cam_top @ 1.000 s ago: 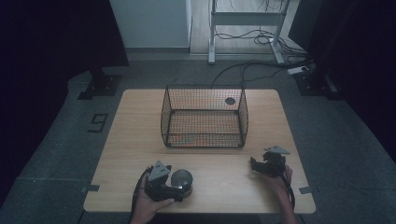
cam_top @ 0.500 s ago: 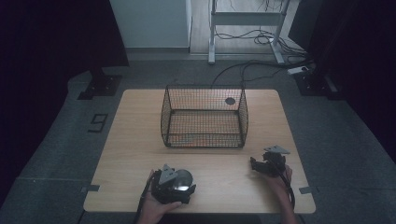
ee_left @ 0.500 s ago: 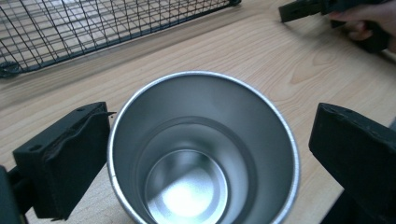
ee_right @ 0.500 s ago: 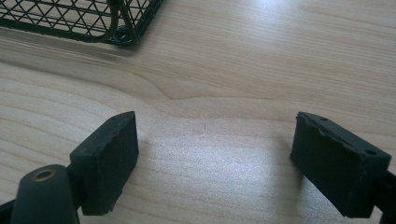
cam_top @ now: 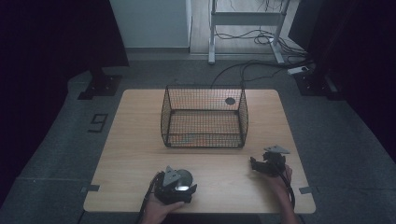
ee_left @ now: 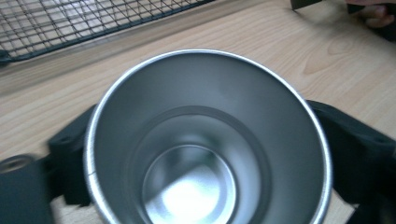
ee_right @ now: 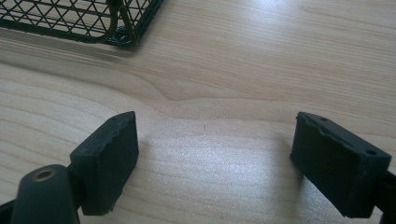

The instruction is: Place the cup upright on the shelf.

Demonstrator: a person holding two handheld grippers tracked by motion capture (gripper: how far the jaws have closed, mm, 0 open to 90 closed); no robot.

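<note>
The left claw (cam_top: 180,184) sits at the near edge of the counter (cam_top: 135,140), left of centre, held in the person's left hand (cam_top: 156,210). Its jaws have just been closing, and a steel cup (ee_left: 205,140) stands between them. In the left gripper view the cup is seen from above: the round rim, the shiny inner wall and the bright bottom are all visible, and a black jaw lies against the outer wall on each side. The left claw is gripping the cup. In the high view the cup (cam_top: 184,176) shows as a grey round shape just beyond the claw body, resting near the front edge of the counter.

The right claw (cam_top: 257,164) lies near the front right of the counter, well apart from the cup, held in the person's right hand (cam_top: 280,175). In the right gripper view its two black jaws stand wide apart over bare wood, with nothing between them: the right claw (ee_right: 215,158) is open.

A black wire basket (cam_top: 204,116) stands in the middle of the counter, beyond both claws. Its near lower edge appears at the top of both gripper views.
</note>
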